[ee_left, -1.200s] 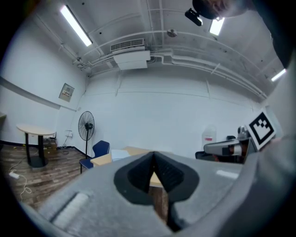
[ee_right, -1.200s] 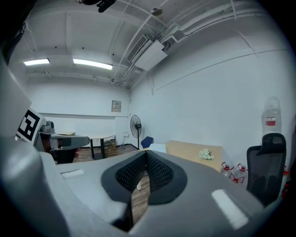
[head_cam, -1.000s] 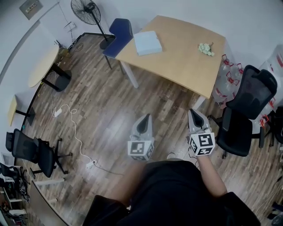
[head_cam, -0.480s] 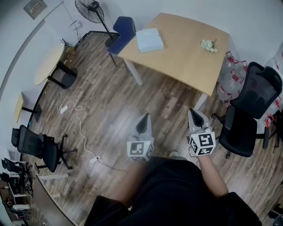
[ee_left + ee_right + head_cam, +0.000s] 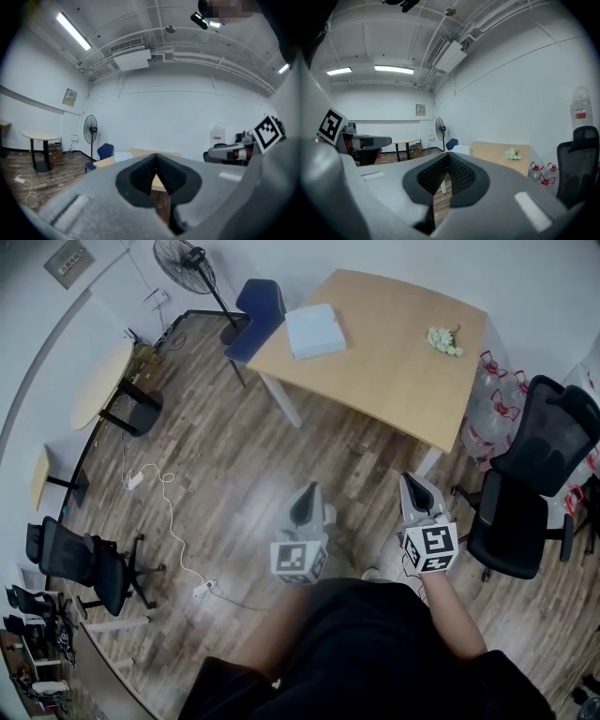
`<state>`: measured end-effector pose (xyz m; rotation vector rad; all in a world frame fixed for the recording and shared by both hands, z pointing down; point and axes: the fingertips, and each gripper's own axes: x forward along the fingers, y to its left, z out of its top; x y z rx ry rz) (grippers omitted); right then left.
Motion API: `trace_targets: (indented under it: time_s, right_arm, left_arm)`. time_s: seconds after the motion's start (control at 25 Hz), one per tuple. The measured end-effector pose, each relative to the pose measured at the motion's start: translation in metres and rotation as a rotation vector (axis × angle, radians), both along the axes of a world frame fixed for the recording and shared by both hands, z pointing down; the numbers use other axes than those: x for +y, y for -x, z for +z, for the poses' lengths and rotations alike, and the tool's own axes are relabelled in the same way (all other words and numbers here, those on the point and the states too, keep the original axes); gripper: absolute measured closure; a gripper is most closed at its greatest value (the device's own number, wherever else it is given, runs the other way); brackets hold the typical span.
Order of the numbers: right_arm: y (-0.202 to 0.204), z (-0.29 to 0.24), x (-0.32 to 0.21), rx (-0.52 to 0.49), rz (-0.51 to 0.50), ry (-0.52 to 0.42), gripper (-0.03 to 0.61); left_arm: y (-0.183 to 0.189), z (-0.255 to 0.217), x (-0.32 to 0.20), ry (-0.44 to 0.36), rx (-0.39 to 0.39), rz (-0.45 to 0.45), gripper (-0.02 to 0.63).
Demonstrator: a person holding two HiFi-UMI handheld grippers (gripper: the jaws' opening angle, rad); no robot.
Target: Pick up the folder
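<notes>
Close to you, both grippers are held out level over the wooden floor. The left gripper and the right gripper are each clenched on nothing, jaws pressed together, just as they were a second ago. What has changed is small: the room has slid a little in the head view and the grippers sit a touch lower in it, so you have shifted your stance. You have not closed much ground, though.

Beyond the grippers, the near corner of the table is still well apart from them. The folder, pale and flat, lies untouched on the table's far left part, near the blue chair, with a small bunch of white flowers off to its right.

So the pick is not yet begun. I judge you still need to walk up to the table's left side and open a gripper before reaching, and the black office chair at your right may crowd that route.
</notes>
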<state>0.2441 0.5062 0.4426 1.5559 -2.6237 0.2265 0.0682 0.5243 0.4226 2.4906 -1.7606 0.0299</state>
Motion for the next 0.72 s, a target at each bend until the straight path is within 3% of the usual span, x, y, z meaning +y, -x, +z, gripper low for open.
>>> trace_targets:
  time_s: [0.32,0.72]
  right_arm:
    - [0.043,0.015,-0.083,0.035,-0.021,0.034,0.578]
    - [0.126,0.024,-0.250,0.106,-0.040,0.100,0.578]
  left_arm:
    - [0.041,0.015,-0.086,0.022,0.011,-0.009,0.611]
    - [0.121,0.014,-0.257,0.048,0.052,-0.002,0.611]
